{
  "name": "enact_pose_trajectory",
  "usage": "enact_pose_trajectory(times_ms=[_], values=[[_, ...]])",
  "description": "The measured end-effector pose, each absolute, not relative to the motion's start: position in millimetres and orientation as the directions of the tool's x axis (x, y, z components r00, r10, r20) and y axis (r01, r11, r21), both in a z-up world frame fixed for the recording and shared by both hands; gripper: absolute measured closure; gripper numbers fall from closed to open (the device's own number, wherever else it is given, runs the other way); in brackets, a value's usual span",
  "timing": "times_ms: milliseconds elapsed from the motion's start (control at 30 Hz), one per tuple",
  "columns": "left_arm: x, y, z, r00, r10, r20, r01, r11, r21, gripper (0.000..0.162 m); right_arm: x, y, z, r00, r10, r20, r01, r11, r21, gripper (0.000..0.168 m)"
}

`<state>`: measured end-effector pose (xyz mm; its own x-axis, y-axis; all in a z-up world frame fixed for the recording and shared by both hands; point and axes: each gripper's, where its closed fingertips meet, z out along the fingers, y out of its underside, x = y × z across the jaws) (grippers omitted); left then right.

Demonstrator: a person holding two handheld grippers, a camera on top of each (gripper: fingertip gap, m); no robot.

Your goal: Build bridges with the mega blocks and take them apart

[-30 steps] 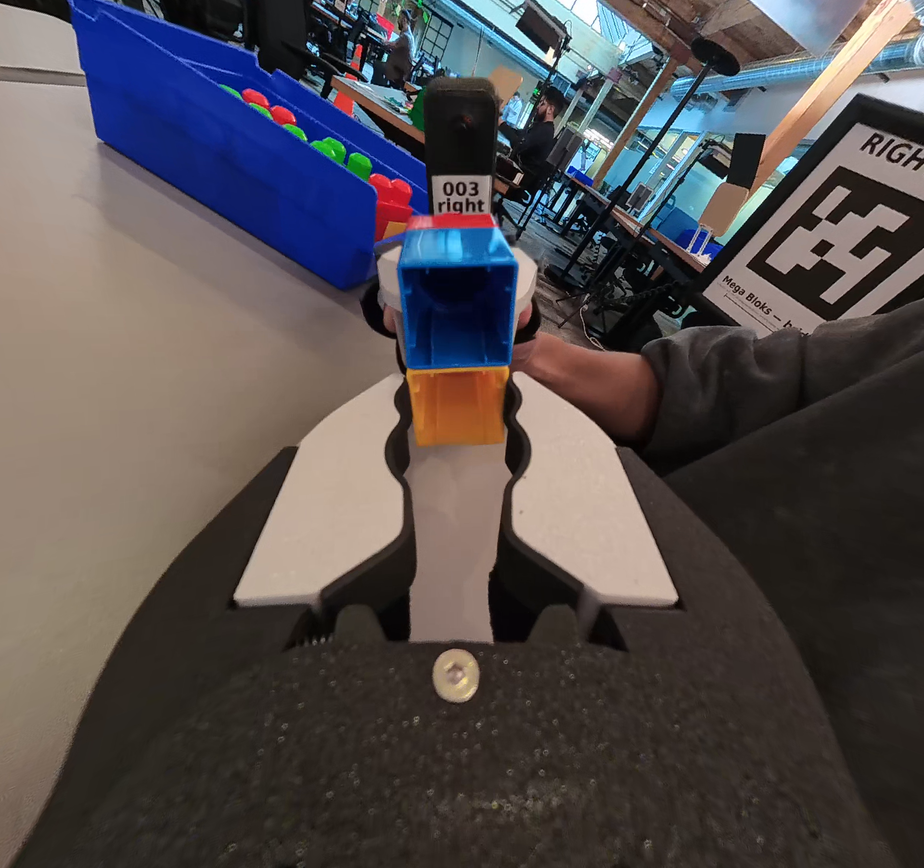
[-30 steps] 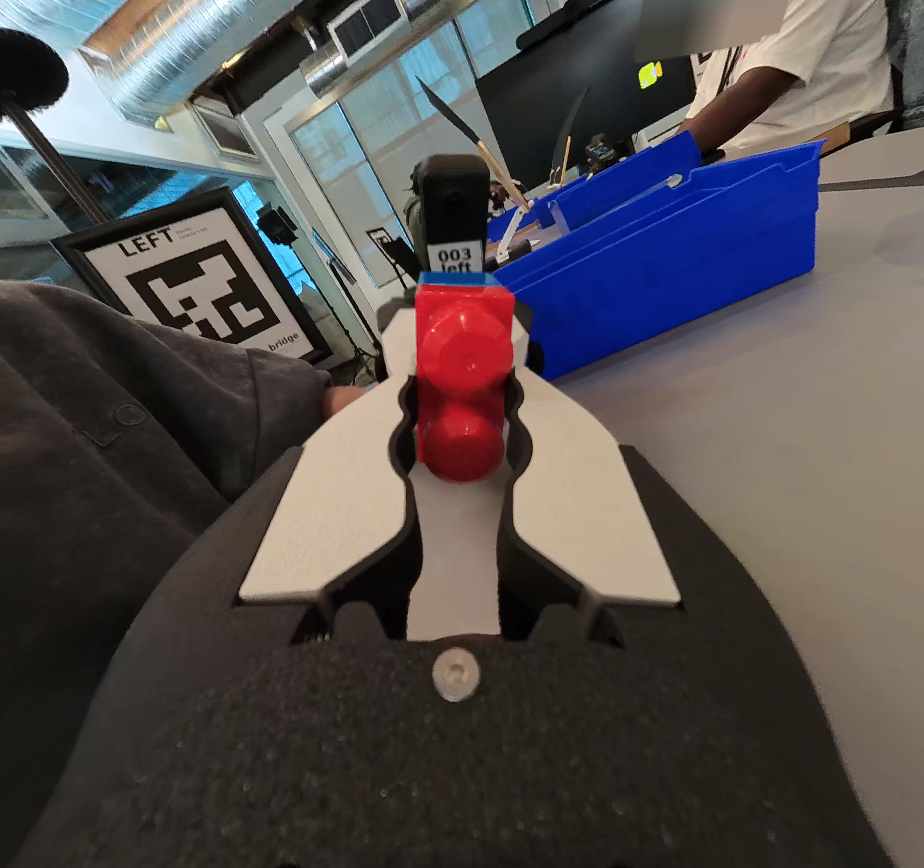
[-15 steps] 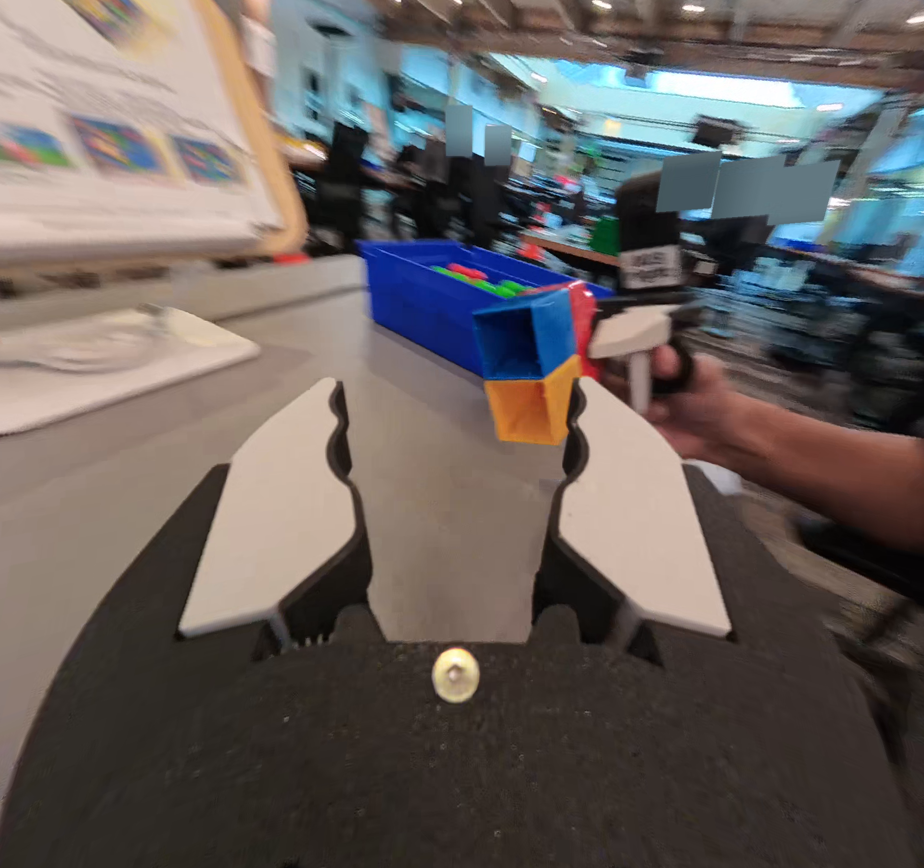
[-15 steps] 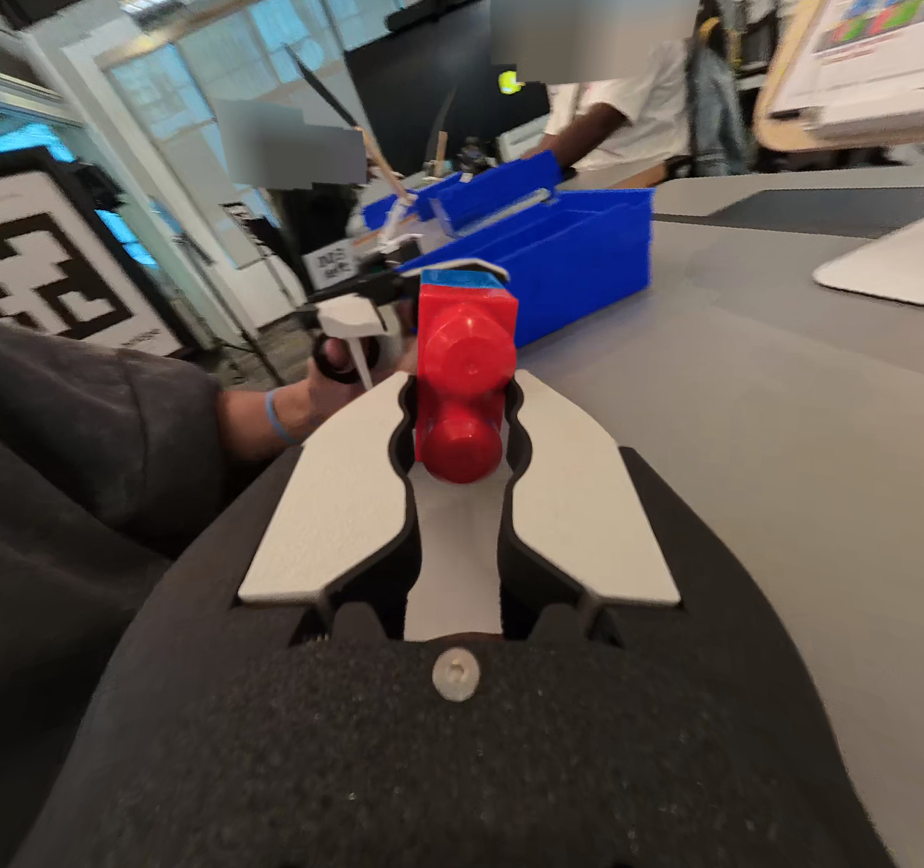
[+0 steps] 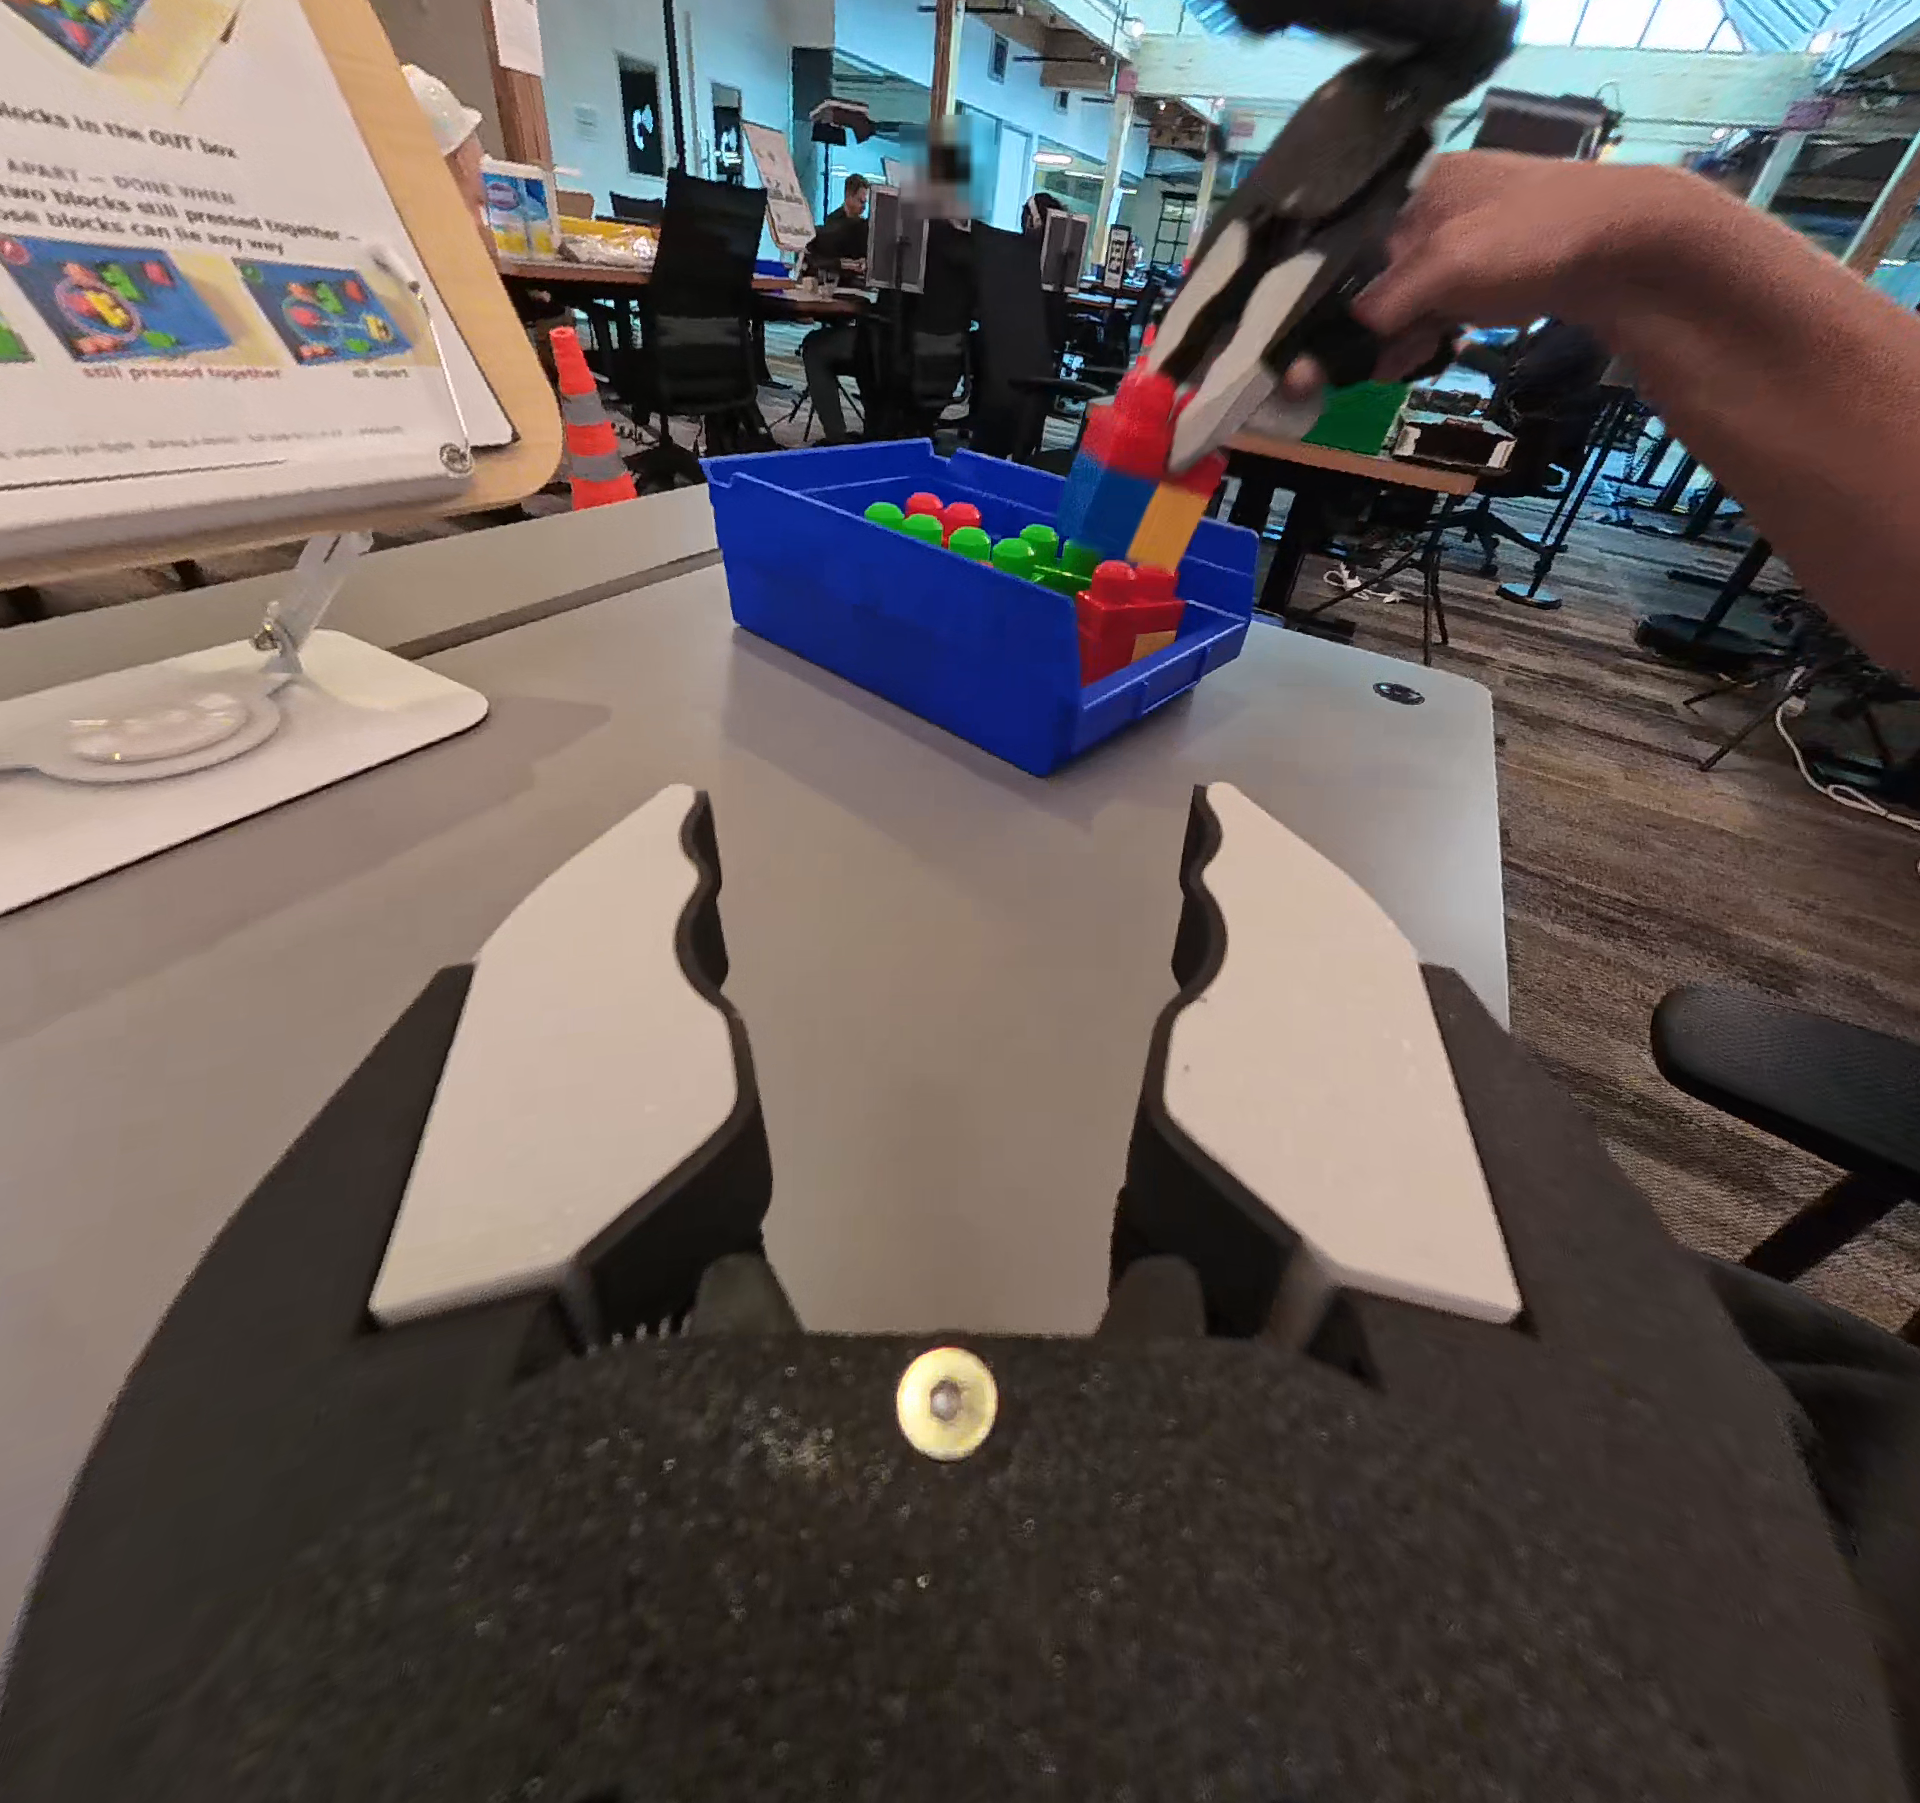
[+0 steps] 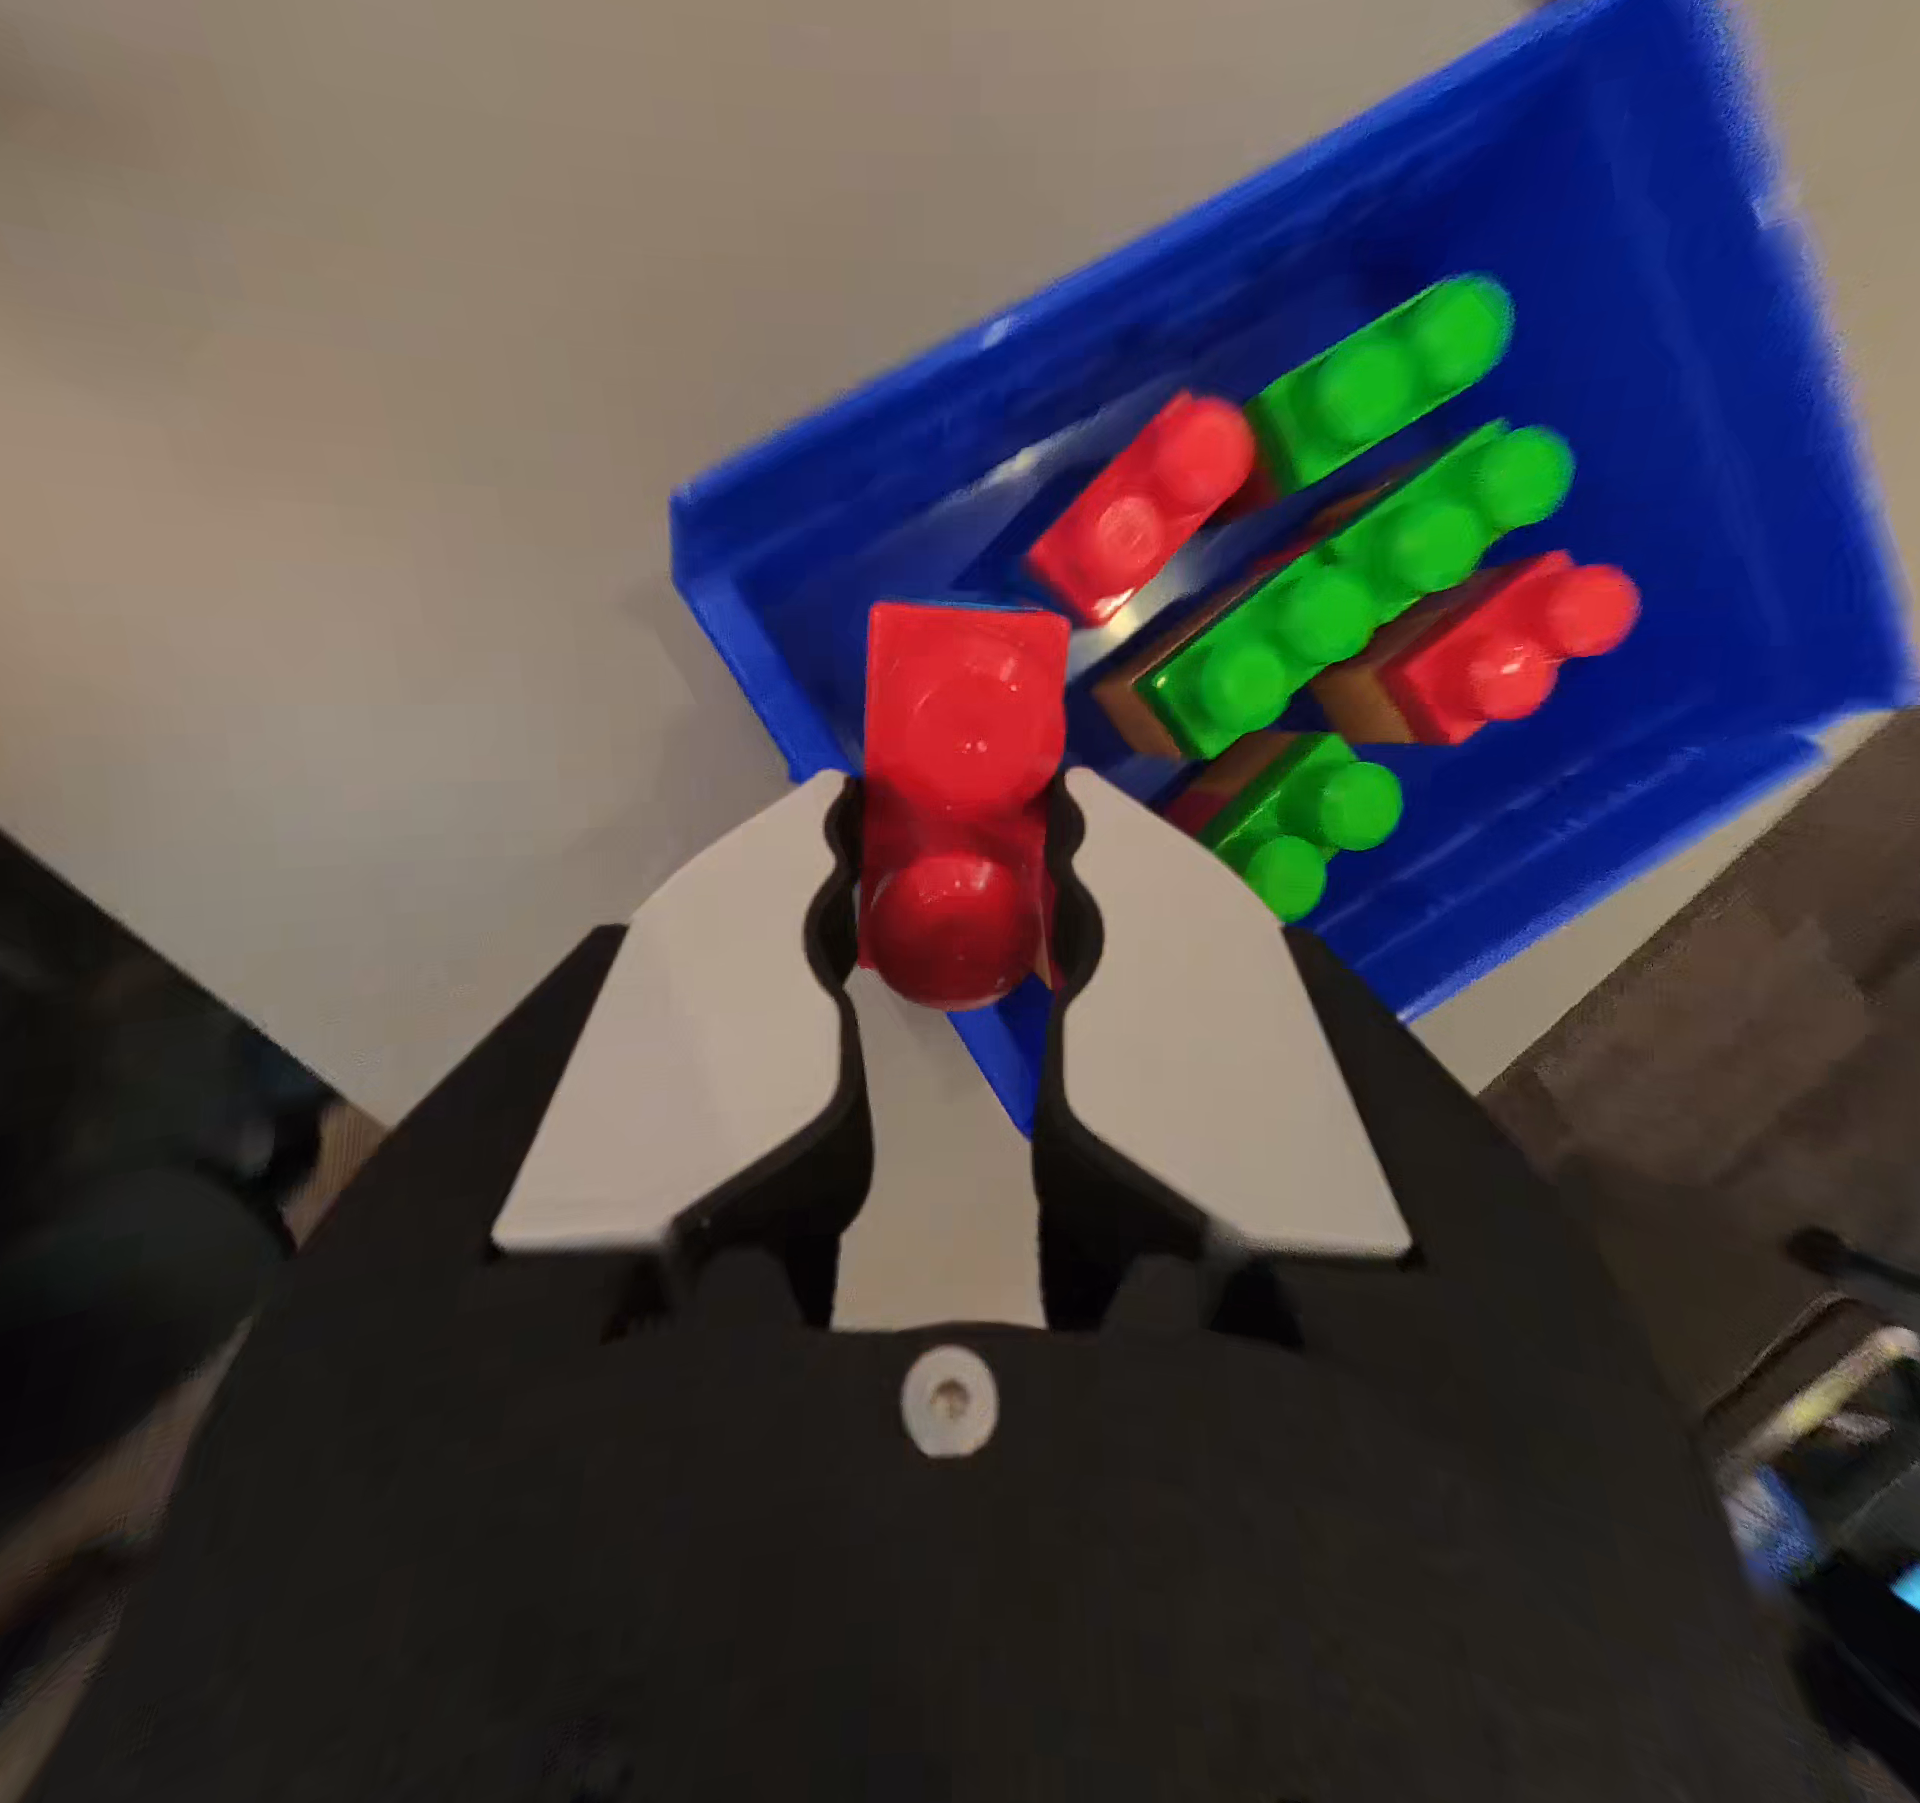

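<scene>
The blue bin [image 5: 935, 631] sat near the bench's [image 5: 935, 922] far right corner, with bare surface in front. The left hand-held gripper [image 5: 945, 880], clamped on the orange block a second earlier, now stood apart and empty. The right hand-held gripper [image 6: 956, 818] stayed clamped on the red block [image 6: 961, 745] of the bridge [image 5: 1132, 496] over the bin. Only its own view showed the green blocks [image 6: 1340, 590] from above.

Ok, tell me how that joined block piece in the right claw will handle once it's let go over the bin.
The joined block piece looks like stiff, hollow plastic, so probably light. Tilted in the right claw above the blue bin, it would likely topple onto its side. Its glossy studs may slip.
</scene>
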<state>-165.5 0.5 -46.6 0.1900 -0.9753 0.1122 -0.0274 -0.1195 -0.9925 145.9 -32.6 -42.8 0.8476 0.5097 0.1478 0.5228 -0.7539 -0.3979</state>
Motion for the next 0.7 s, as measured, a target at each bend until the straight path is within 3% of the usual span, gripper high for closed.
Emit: enact_pose_trajectory(times_ms=[67,200,433,500,600,700], values=[[-164,-1,-43,0.188,-0.978,0.096,-0.020,-0.101,-0.995,0.077,153,-24,-72,0.798,0.584,0.149,0.601,-0.753,-0.267,0.134],[-165,6,-39,0.233,-0.970,0.075,-0.025,-0.083,-0.996,0.076,151,-11,-116,0.749,0.655,0.100,0.662,-0.737,-0.135,0.135],[-186,37,-38,0.405,-0.913,0.043,0.014,-0.041,-0.999,0.073,137,-1,-139,0.752,0.657,0.059,0.653,-0.729,-0.206,0.135],[-188,39,-40,0.409,-0.910,0.063,0.013,-0.063,-0.998,0.072,140,-2,-138,0.764,0.641,0.077,0.640,-0.735,-0.227,0.124],[-189,36,-46,0.381,-0.916,0.130,-0.004,-0.142,-0.990,0.074,131,-1,-103,0.823,0.559,0.104,0.548,-0.730,-0.408,0.113],[-198,40,-51,0.404,-0.895,0.192,-0.030,-0.223,-0.974,0.077,91,-7,-32,0.884,0.446,0.140,0.384,-0.522,-0.762,0.113]])
